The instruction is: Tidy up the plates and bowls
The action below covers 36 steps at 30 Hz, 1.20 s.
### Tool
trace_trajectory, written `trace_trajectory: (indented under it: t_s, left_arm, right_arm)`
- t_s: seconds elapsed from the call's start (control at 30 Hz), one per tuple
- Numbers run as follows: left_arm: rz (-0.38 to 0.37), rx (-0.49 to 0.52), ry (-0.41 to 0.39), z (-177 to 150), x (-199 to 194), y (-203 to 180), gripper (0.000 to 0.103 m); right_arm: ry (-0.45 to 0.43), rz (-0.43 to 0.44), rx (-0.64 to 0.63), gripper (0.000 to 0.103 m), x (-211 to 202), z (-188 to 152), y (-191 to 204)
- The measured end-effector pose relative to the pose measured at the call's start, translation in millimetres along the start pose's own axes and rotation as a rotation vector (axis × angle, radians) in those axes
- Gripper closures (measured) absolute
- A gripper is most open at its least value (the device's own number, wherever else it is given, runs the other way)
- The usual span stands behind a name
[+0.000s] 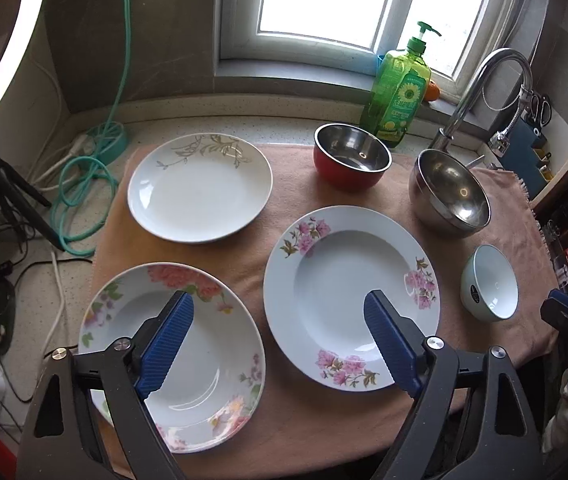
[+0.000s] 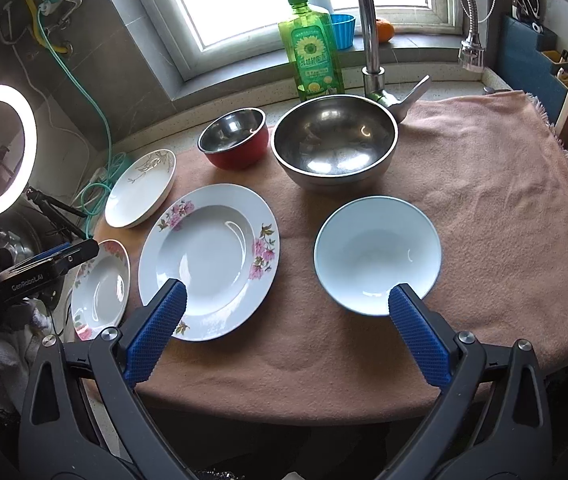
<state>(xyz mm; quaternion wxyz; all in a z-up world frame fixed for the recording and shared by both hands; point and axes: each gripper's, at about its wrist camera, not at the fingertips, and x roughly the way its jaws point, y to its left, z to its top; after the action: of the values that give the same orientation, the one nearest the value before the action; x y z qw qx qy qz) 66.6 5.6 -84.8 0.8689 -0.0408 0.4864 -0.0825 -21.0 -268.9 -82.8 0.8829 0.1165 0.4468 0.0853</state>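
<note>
On a pink towel (image 2: 463, 184) draped over the counter, three plates and three bowls lie apart, none stacked yet. The big pink-flowered plate (image 1: 349, 298) sits in the middle, a peony plate (image 1: 188, 364) near left, and a leaf-patterned plate (image 1: 200, 188) far left. The steel bowl (image 2: 335, 140) stands far right of centre, the red bowl (image 2: 234, 138) just left of it, and the pale blue bowl (image 2: 377, 248) near right.

The left gripper (image 1: 280, 312) hovers over the gap between the two near plates with its fingers wide apart and nothing between them. The right gripper (image 2: 287, 296) hangs between the big plate and the blue bowl, also spread wide and empty.

Risks, as I judge them: the glazed plates lie flat, so a finger may skid off a rim or chip it. The soft towel may bunch and drag neighbouring dishes. The steel bowl sits close to the tap (image 2: 369, 32) and could knock it when lifted.

The peony plate's near edge is hidden behind the left gripper, and the sink cannot be seen at all.
</note>
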Motion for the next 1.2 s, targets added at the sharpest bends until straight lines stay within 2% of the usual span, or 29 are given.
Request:
trace_trajectory:
  t_s: [0.17, 0.2, 0.23, 0.3, 0.37, 0.5, 0.6, 0.8, 0.93, 1.2]
  left_arm:
    - [-0.030, 0.039, 0.047, 1, 23, -1, 0.026]
    - [-0.039, 0.037, 0.064, 2, 29, 1, 0.034]
    - [-0.050, 0.031, 0.080, 4, 34, 4, 0.038]
    - [-0.065, 0.015, 0.108, 7, 43, 10, 0.040]
    - [-0.083, 0.016, 0.120, 11, 49, 14, 0.042]
    - [-0.101, 0.013, 0.162, 19, 64, 20, 0.056]
    - [-0.115, 0.025, 0.187, 26, 75, 20, 0.057]
    - [-0.111, 0.074, 0.232, 43, 96, 16, 0.067]
    - [-0.138, 0.075, 0.259, 49, 103, 14, 0.068]
    - [-0.132, 0.086, 0.286, 56, 117, 12, 0.071]
  right_arm:
    - [0.064, 0.034, 0.009, 0.010, 20, -17, 5]
    - [0.077, 0.040, 0.010, 0.015, 25, -20, 7]
    - [0.092, 0.045, 0.010, 0.019, 30, -23, 8]
    - [0.121, 0.059, 0.016, 0.028, 40, -29, 11]
    - [0.140, 0.069, 0.020, 0.029, 49, -33, 12]
    - [0.166, 0.070, 0.038, 0.030, 67, -36, 13]
    - [0.191, 0.087, 0.076, 0.042, 80, -36, 9]
    - [0.202, 0.122, 0.099, 0.045, 88, -37, 11]
    - [0.211, 0.135, 0.135, 0.057, 94, -36, 6]
    - [0.221, 0.143, 0.176, 0.057, 104, -33, -2]
